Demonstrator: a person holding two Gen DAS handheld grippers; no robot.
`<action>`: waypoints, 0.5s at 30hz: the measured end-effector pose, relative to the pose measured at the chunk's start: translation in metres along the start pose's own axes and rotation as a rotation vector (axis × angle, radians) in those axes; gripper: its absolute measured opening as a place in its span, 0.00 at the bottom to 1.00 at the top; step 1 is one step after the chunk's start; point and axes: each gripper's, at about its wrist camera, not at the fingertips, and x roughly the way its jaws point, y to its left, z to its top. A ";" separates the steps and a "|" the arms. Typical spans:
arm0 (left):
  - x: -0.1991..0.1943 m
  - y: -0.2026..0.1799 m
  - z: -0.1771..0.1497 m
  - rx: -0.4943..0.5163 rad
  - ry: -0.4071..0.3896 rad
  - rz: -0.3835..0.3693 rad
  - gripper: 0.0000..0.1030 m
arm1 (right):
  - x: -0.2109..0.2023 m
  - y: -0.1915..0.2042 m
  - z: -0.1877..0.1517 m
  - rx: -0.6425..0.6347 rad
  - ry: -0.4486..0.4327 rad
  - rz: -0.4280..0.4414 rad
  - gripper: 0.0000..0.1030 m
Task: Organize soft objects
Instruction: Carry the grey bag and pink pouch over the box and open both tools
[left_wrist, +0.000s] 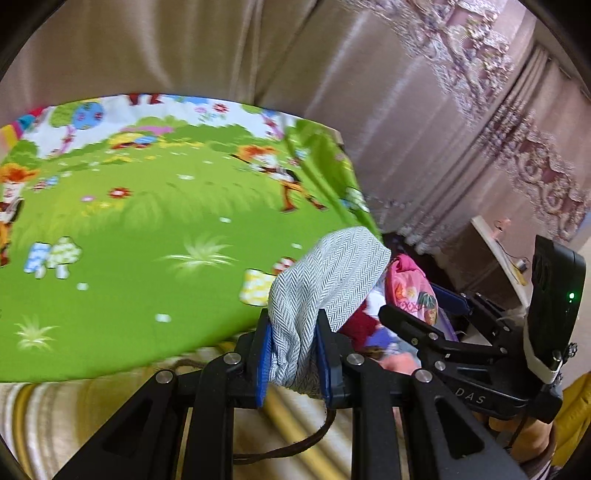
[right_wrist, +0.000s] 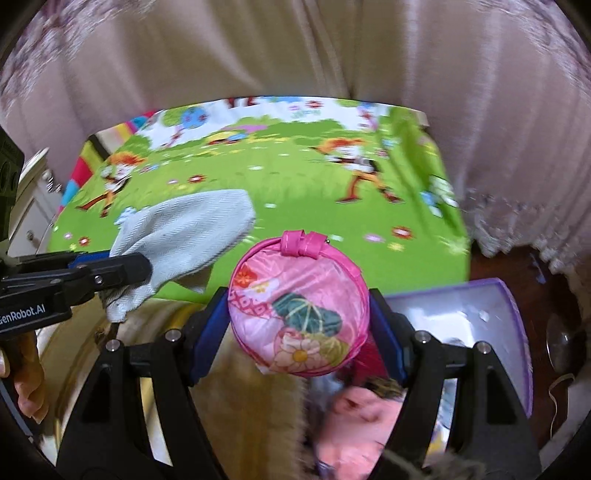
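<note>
A grey herringbone cloth pouch (left_wrist: 332, 269) with a brown drawstring is clamped between the blue pads of my left gripper (left_wrist: 293, 332), which is shut on it. It hangs over the near edge of a green cartoon play mat (left_wrist: 147, 221). In the right wrist view the same grey pouch (right_wrist: 192, 229) sticks out of the left gripper (right_wrist: 125, 266) at the left. My right gripper (right_wrist: 298, 325) is shut on a round pink printed pouch (right_wrist: 299, 310) with a pink loop on top. In the left wrist view the pink pouch (left_wrist: 410, 288) and the right gripper (left_wrist: 428, 310) show at the right.
Curtains (left_wrist: 406, 110) hang behind the green mat (right_wrist: 295, 184). An open purple box (right_wrist: 480, 306) lies at the lower right beside the mat. A pink soft item (right_wrist: 351, 424) and brown fur lie under my right gripper. A striped cushion (left_wrist: 37, 406) is below the mat's edge.
</note>
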 end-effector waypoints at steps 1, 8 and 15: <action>0.005 -0.010 0.000 0.007 0.006 -0.013 0.21 | -0.005 -0.010 -0.003 0.017 -0.005 -0.019 0.73; 0.037 -0.075 -0.001 0.083 0.058 -0.072 0.22 | -0.038 -0.076 -0.022 0.100 -0.033 -0.192 0.74; 0.062 -0.120 -0.006 0.151 0.098 -0.094 0.49 | -0.060 -0.117 -0.038 0.175 -0.046 -0.279 0.76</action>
